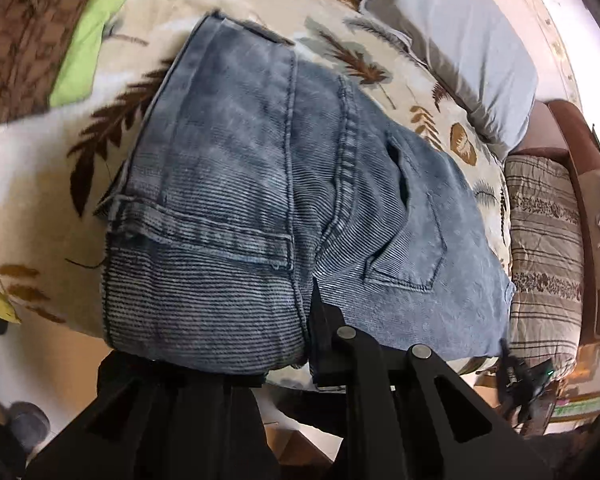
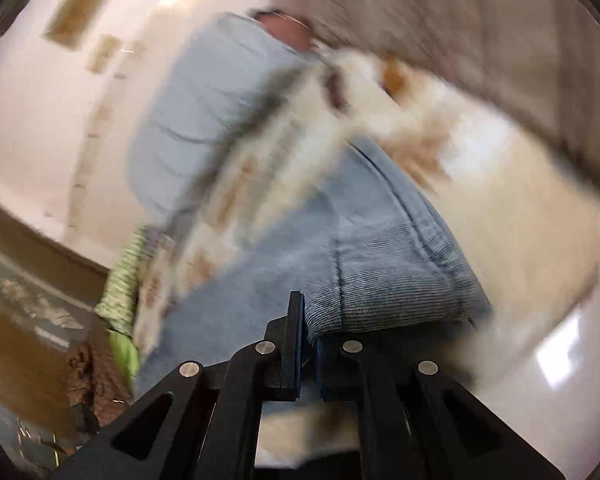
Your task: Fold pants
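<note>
Blue denim pants (image 1: 268, 184) lie folded into a thick bundle on a cream bedspread with a leaf print (image 1: 40, 168); a back pocket and the seat seam face up. My left gripper (image 1: 308, 332) is shut on the near folded edge of the pants; only its right finger shows, the left is hidden under the cloth. In the blurred right wrist view, my right gripper (image 2: 309, 340) is shut on a folded edge of the same pants (image 2: 380, 248), denim pinched between the two fingers.
A pale blue pillow (image 1: 452, 40) lies at the back right of the bed, also in the right wrist view (image 2: 204, 112). A striped cushion (image 1: 544, 256) sits at the right edge. A green sheet (image 1: 88, 40) and a brown patterned blanket (image 1: 16, 48) lie at the left.
</note>
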The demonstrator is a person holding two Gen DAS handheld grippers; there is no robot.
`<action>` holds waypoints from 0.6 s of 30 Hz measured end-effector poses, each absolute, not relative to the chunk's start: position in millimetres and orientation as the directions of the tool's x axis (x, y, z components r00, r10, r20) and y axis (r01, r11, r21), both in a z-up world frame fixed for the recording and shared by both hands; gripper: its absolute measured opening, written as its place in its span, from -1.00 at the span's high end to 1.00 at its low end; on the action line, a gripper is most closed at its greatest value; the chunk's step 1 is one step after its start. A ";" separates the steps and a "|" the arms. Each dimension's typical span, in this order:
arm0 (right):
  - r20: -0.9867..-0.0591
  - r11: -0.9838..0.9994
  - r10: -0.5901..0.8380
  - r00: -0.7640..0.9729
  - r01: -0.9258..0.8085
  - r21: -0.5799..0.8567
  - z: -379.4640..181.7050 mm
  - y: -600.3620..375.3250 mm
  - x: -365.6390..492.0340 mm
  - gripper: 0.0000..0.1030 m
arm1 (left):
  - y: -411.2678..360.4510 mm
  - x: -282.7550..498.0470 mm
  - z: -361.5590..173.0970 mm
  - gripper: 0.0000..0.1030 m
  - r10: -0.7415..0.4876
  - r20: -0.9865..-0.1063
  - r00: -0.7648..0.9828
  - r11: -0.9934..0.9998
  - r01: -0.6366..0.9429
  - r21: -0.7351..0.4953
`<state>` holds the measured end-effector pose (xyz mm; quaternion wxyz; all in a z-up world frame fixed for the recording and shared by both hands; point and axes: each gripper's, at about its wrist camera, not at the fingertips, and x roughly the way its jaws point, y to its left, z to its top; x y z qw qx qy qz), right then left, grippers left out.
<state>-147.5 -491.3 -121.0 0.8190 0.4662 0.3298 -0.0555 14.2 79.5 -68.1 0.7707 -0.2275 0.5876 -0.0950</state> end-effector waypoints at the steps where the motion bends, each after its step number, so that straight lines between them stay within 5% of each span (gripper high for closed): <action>1: -0.597 0.560 0.215 0.773 0.403 0.724 -126.2 -491.1 -149.4 0.92 | 79.4 14.8 -68.5 0.77 -0.414 -0.862 0.292 0.878 -0.121 -0.462; 8: -0.650 0.579 0.217 0.728 0.440 0.686 -122.2 -489.7 -156.5 0.72 | 85.1 0.0 -49.9 0.53 -0.403 -0.866 0.295 0.904 -0.021 -0.427; 14: -0.684 0.728 0.094 0.724 0.418 0.543 -63.8 -480.8 -174.4 0.61 | 125.8 -20.5 -3.9 0.52 -0.431 -0.822 0.371 0.896 0.071 -0.437; 18: -0.657 0.808 0.154 0.738 0.289 0.514 -30.5 -455.5 -123.5 0.52 | 145.7 9.2 9.0 0.09 -0.353 -0.831 0.431 0.925 0.027 -0.379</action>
